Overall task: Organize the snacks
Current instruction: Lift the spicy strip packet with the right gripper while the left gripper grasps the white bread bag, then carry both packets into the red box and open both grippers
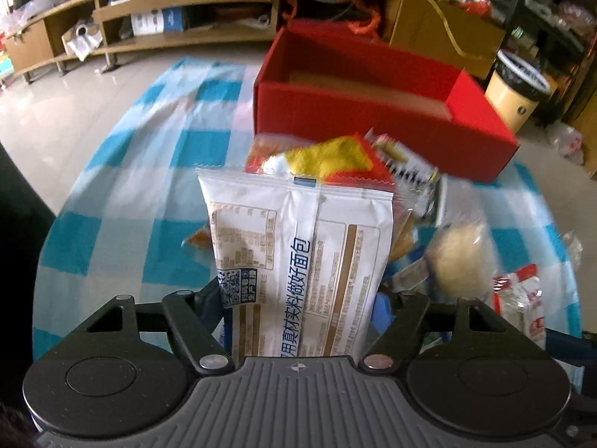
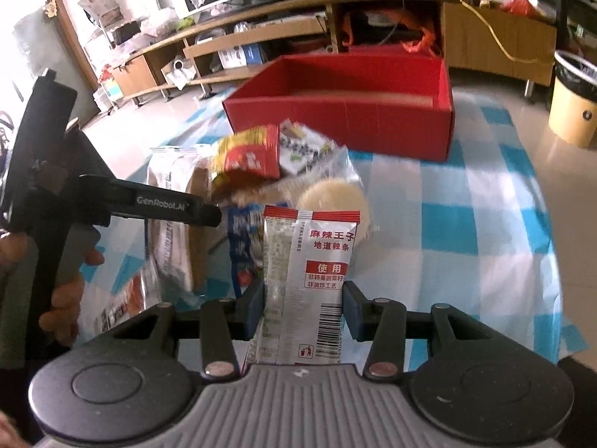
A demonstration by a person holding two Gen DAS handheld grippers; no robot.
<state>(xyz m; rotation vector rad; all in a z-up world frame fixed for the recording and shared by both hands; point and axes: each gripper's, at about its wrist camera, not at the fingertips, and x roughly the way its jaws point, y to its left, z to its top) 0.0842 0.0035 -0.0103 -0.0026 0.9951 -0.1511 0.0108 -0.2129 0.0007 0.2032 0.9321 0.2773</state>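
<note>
My left gripper [image 1: 302, 298] is shut on a white bread packet [image 1: 298, 246], held upright above the checkered cloth. It also shows in the right wrist view [image 2: 175, 231], with the left gripper's black finger [image 2: 168, 209] across it. My right gripper [image 2: 304, 298] is shut on a small silver and red spicy-strip packet [image 2: 309, 276]. An open red box [image 1: 373, 112] [image 2: 354, 112] stands beyond a pile of loose snacks: a red and yellow packet [image 1: 335, 160] [image 2: 250, 156], a round pale cake in clear wrap [image 1: 455, 254] [image 2: 332, 201].
The blue and white checkered cloth [image 2: 485, 224] covers the table. A yellow waste bin [image 2: 571, 104] stands on the floor at the right. Wooden shelving [image 1: 168, 7] with clutter runs along the back. A person's hand [image 2: 63, 298] holds the left gripper.
</note>
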